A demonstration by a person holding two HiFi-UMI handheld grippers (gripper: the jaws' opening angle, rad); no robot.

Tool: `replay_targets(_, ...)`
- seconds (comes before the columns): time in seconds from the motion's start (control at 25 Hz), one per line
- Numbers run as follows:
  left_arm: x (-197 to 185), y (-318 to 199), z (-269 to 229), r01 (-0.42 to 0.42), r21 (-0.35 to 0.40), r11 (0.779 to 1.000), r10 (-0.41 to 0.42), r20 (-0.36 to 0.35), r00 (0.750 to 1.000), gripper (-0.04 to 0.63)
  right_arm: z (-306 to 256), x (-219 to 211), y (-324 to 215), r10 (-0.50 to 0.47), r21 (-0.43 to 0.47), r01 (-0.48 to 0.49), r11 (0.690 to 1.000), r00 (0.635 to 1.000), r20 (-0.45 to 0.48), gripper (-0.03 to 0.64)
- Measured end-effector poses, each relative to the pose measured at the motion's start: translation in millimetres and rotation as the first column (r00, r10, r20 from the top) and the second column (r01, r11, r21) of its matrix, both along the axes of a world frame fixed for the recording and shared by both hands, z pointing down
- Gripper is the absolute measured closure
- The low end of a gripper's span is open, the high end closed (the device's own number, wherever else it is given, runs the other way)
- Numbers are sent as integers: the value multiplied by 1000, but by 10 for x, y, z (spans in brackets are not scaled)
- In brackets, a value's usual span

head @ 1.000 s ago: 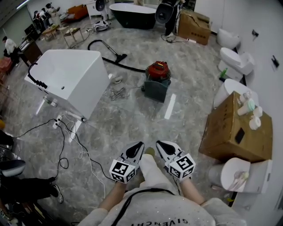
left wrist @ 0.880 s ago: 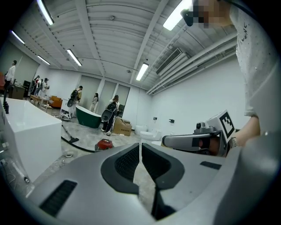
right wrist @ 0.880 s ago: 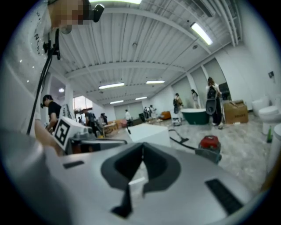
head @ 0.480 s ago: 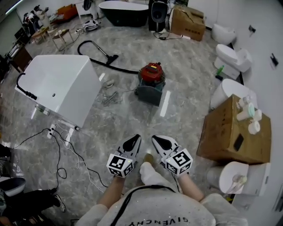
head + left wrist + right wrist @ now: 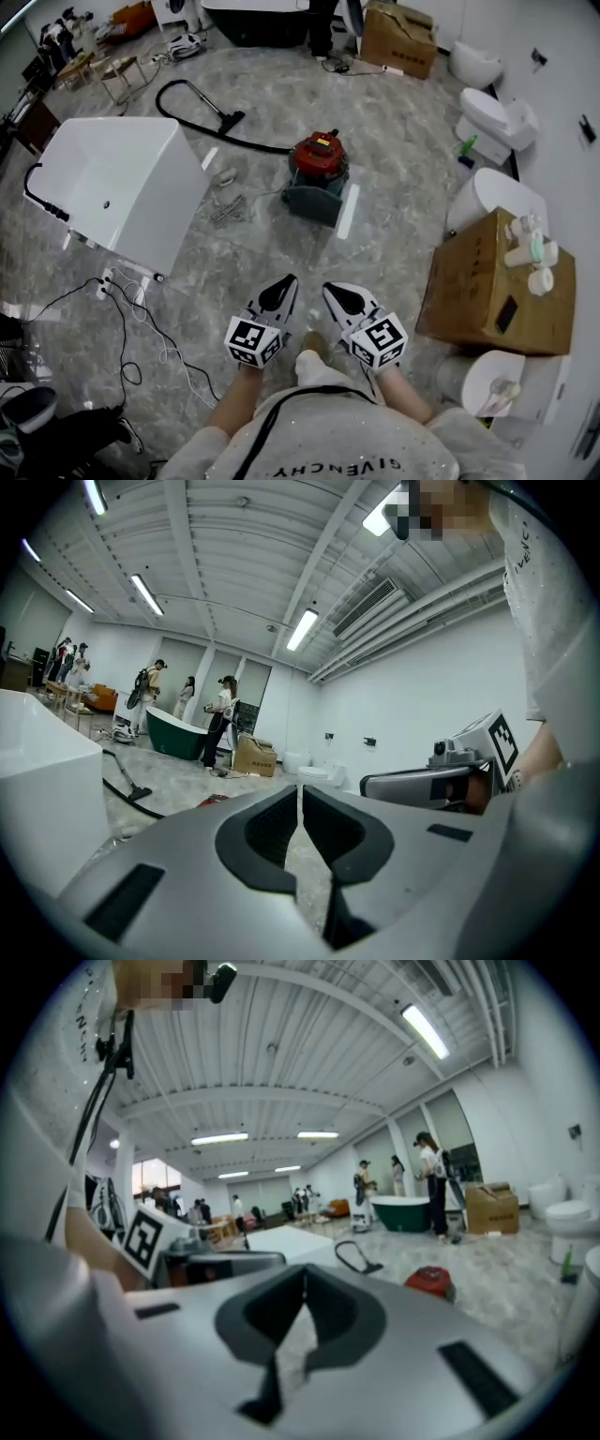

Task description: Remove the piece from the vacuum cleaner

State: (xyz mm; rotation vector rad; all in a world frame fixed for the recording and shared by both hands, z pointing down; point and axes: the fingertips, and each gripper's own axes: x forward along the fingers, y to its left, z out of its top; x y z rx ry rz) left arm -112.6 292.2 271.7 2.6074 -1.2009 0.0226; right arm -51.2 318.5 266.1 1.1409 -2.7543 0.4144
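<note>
A vacuum cleaner with a red lid and dark green body stands on the marble floor ahead of me, its black hose and floor nozzle trailing to the left. It shows as a red shape in the right gripper view and low at the left in the left gripper view. My left gripper and right gripper are side by side at waist height, well short of the vacuum. Both are shut and hold nothing.
A white bathtub stands at the left with cables on the floor beside it. Cardboard boxes and white toilets line the right wall. A dark tub and several people stand at the far end.
The vacuum cleaner has drawn nearer in the head view as I walk towards it. Both grippers have stayed shut and side by side.
</note>
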Motion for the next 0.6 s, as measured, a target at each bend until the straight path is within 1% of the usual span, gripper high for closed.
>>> replay_targets(0.32, 1, -340, -29, 16, 2, 1000, -16, -4, 1000, 554, -64, -46, -356, -10, 11, 10, 1000, 1000, 21, 603)
replay_targets(0.52, 89, -473, -23, -12, -1, 1000, 12, -3, 1000, 554, -116, -88, -462, -46, 11, 45, 999, 996, 81, 603)
replay_targets(0.6, 119, -553, 4, -27, -8, 1000, 27, -2, 1000, 554, -109, -99, -528, -48, 4, 48, 999, 995, 90, 601)
